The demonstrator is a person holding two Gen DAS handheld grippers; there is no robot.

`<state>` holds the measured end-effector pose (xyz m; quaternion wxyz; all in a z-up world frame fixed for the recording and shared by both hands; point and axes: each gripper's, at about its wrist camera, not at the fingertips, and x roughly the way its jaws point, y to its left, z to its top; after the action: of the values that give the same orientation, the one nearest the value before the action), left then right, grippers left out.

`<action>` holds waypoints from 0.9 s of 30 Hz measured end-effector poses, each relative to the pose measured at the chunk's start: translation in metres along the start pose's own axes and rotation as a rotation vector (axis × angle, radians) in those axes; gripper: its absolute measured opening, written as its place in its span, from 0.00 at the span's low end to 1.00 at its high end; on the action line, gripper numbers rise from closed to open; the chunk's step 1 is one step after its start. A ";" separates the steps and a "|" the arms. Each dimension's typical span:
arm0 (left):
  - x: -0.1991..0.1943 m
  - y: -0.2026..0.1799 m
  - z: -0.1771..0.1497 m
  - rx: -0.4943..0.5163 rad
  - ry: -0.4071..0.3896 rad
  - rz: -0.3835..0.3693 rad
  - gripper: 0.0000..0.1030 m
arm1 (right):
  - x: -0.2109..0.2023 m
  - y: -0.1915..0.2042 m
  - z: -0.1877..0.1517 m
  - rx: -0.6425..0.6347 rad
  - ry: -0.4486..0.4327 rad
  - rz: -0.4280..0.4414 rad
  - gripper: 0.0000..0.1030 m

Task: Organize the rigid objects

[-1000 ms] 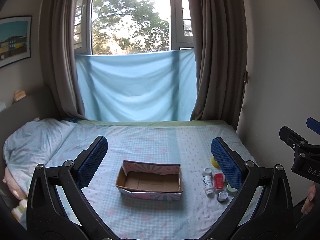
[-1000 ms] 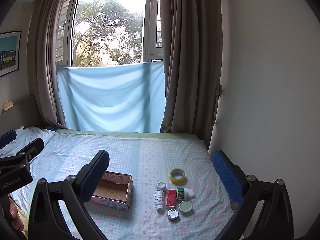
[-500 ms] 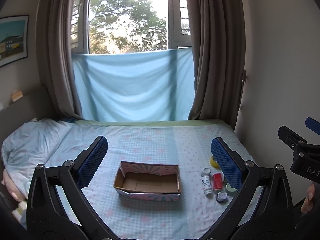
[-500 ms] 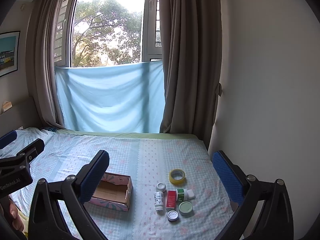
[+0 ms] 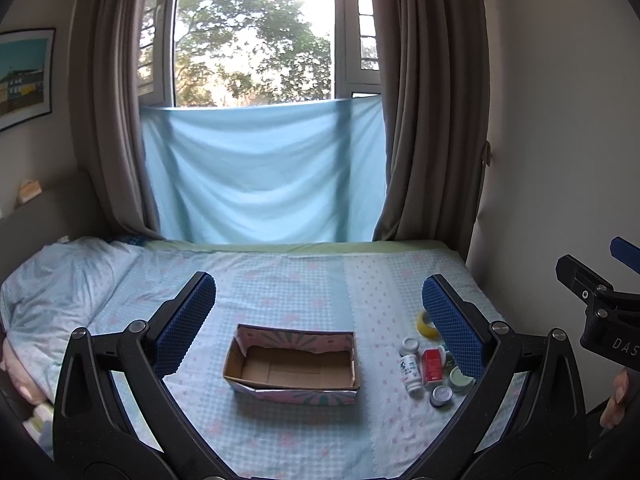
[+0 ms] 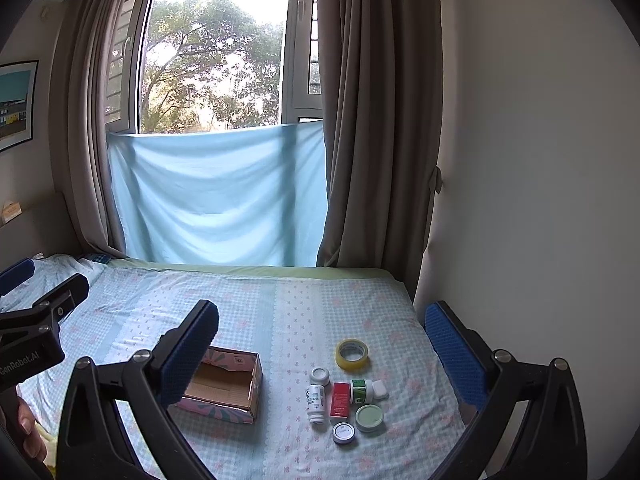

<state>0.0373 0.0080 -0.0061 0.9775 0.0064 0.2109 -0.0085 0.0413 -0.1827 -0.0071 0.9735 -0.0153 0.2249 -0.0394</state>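
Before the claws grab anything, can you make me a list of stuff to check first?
1. Box is open on top with nothing inside: ok.
2. Left claw is open and holding nothing: ok.
3. Right claw is open and holding nothing: ok.
4. Little things sit together on the bed, right of the box: tape roll, white bottle, red box, green-label bottle, green lid, small tin: ok.
5. Room to grab one thing alone: not ok, the white bottle, red box and green-label bottle lie side by side.
6. Jars closed tight: cannot tell.
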 end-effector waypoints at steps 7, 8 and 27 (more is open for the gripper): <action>0.002 0.001 0.001 -0.001 0.002 -0.004 1.00 | 0.002 -0.001 0.000 0.006 -0.001 -0.009 1.00; 0.003 0.002 0.001 -0.002 0.003 -0.005 1.00 | 0.002 -0.002 0.000 0.006 -0.001 -0.008 1.00; 0.075 0.000 -0.014 -0.026 0.199 -0.143 1.00 | 0.010 -0.020 -0.021 0.010 0.075 -0.101 1.00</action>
<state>0.1001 0.0068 -0.0499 0.9486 -0.0204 0.3069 -0.0746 0.0394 -0.2034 -0.0290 0.9612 -0.0204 0.2599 -0.0899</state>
